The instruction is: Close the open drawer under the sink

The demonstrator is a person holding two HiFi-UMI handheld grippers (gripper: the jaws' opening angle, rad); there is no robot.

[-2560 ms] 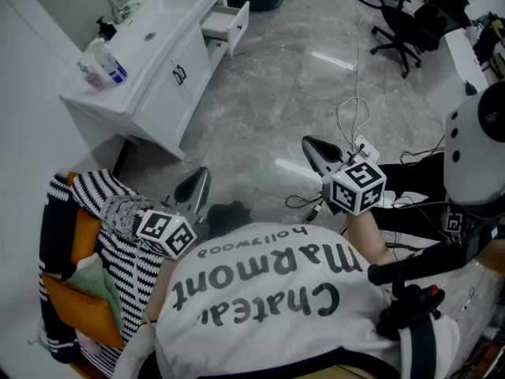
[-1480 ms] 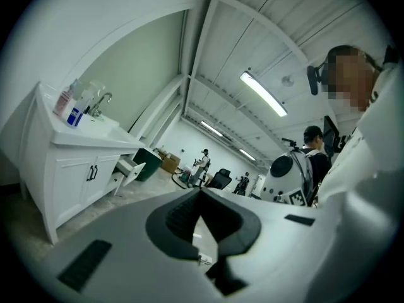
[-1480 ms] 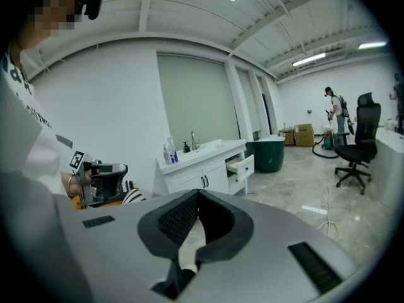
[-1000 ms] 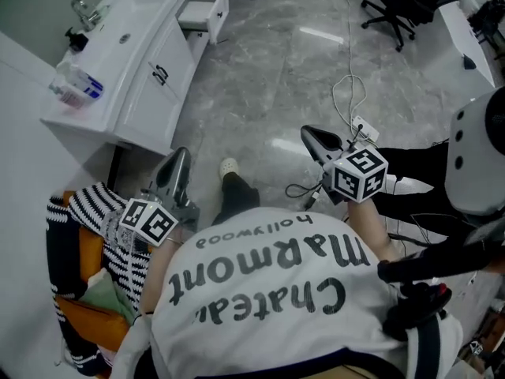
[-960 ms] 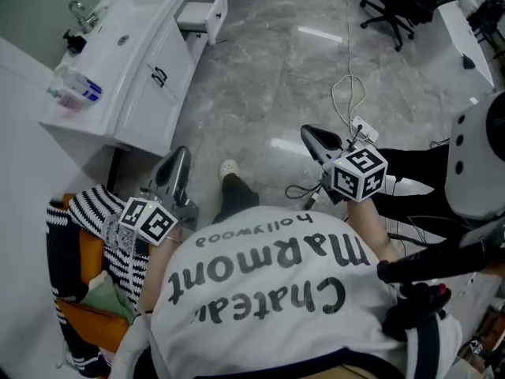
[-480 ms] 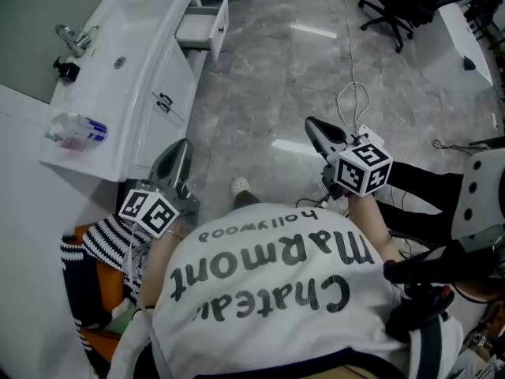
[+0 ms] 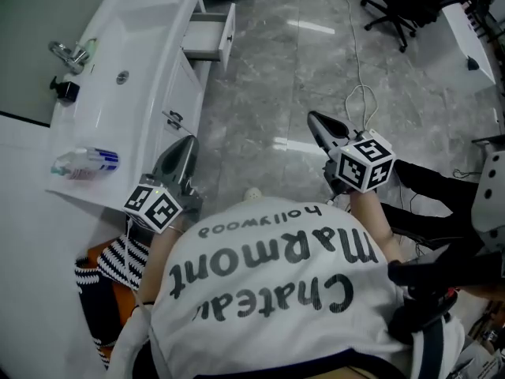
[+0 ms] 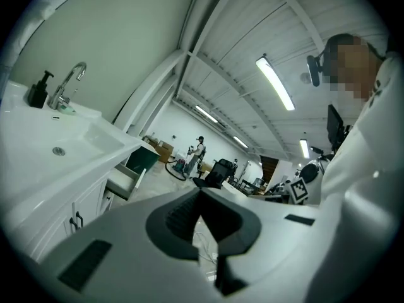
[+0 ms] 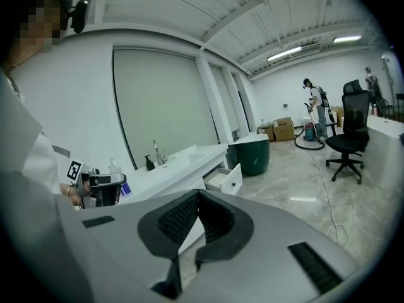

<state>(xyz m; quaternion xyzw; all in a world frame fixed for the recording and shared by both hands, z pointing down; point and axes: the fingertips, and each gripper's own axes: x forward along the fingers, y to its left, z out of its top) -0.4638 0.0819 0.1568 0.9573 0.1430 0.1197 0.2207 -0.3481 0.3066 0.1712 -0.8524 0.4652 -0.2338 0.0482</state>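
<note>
Facing along the long white sink bench (image 7: 146, 34), we hold two grey two-jawed tools low before the body. The left hand-held gripper (image 7: 183, 144) has its jaws pressed together with nothing between them, as its own view confirms (image 8: 201, 193). The right hand-held gripper (image 7: 319, 125) is likewise closed and empty (image 9: 199, 194).

Hazards, as we judge them:
- Neither tool is yet within reach of the small white open drawer (image 7: 215, 36), so the push has not begun.
- A push on one corner of its front panel could skew the drawer and jam it.
- A hard shove could make it slam and spring back ajar.
- The narrow closed tips could slide off the smooth panel.
- The thin white cable (image 7: 359, 101) looped on the grey marble floor (image 7: 268, 77) at right could catch a foot.

The drawer stands pulled out at the far end of the bench, its front out over the floor.
- **Left hand-held gripper:** it hangs just beside the bench front, near the white cabinet doors with small dark handles (image 7: 172, 119). The drawer lies well ahead of it along that same cabinet face, and in the left gripper view it shows left of and beyond the tips (image 8: 123, 180).
- **Right hand-held gripper:** it is out over open floor, well apart from the bench. The drawer lies ahead and to its left, seen far off just above the tips (image 9: 224, 178).
</note>
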